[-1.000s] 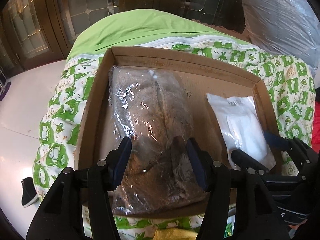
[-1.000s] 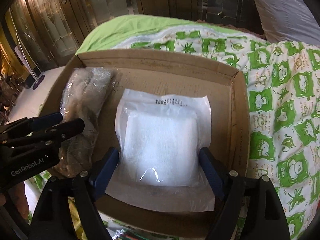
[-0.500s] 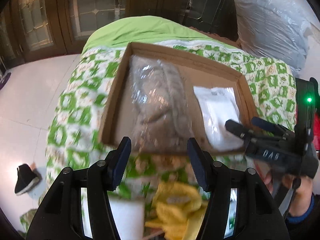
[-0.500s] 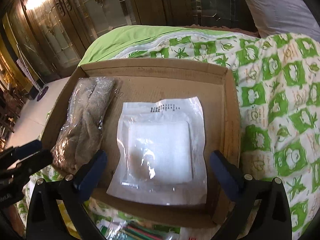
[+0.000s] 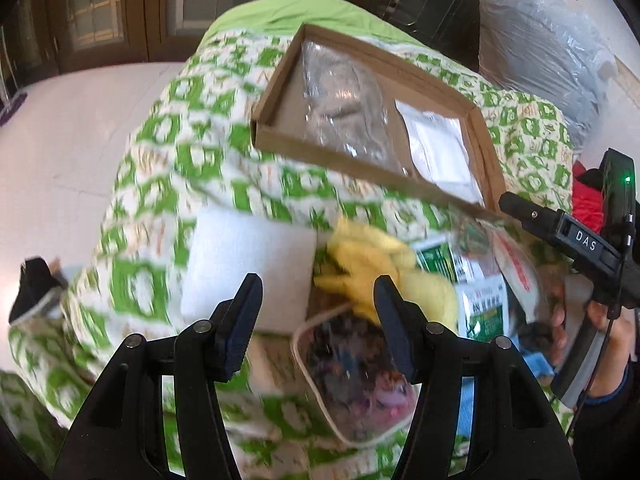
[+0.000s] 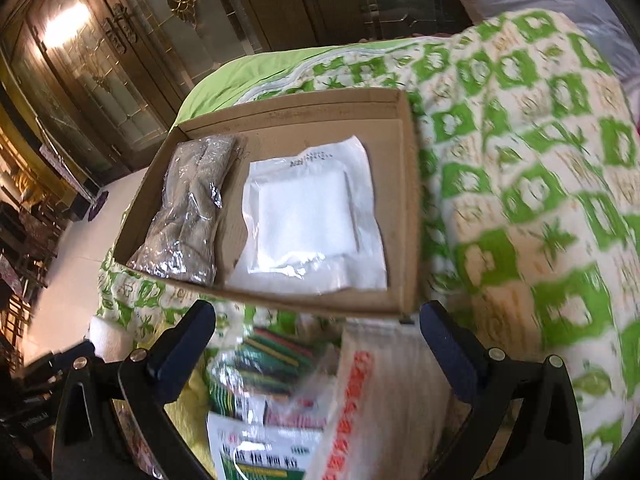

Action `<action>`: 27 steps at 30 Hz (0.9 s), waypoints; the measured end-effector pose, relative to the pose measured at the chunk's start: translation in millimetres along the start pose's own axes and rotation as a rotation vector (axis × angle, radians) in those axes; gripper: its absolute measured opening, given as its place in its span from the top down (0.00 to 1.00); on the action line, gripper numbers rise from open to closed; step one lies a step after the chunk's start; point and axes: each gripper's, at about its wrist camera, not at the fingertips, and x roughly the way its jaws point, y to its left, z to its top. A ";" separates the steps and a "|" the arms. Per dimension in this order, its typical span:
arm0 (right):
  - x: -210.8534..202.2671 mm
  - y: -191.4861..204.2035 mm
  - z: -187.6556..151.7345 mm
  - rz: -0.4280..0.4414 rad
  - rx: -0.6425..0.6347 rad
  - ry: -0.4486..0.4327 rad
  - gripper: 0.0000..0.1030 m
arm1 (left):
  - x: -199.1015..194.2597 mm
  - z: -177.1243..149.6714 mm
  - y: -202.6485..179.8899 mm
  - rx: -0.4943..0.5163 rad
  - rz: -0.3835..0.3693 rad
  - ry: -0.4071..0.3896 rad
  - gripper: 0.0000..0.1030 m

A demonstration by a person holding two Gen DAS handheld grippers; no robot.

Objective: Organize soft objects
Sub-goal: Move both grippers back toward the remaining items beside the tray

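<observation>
Between picks: two packets lie in cardboard box (image 6: 408, 208); left gripper (image 5: 316, 316) and right gripper (image 6: 316, 340) both open, empty, right's jaws just widened; next, choose item from near pile (image 6: 280, 400)

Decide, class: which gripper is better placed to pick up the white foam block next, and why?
Probably the left. The white foam block lies just ahead of the left gripper, beside its left jaw, jaws empty. The right gripper faces the printed packets; the block sits at its far left.
</observation>
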 end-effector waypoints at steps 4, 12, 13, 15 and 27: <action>-10.5 -1.1 -12.4 -0.002 0.001 -0.005 0.01 | -0.2 -11.2 -10.1 0.019 -0.011 0.022 0.43; -30.7 -0.5 -41.8 -0.017 -0.012 0.033 0.01 | 8.8 -33.7 -32.4 0.071 -0.019 0.087 0.44; -34.1 1.0 -45.9 -0.018 -0.018 0.036 0.01 | 9.5 -35.5 -35.3 0.083 -0.011 0.089 0.43; -41.2 5.1 -53.3 -0.012 -0.035 0.035 0.01 | 10.3 -38.1 -42.3 0.111 0.009 0.089 0.43; -60.6 29.3 -94.4 0.014 -0.110 0.152 0.01 | 5.4 -42.7 -37.6 0.079 0.063 0.066 0.43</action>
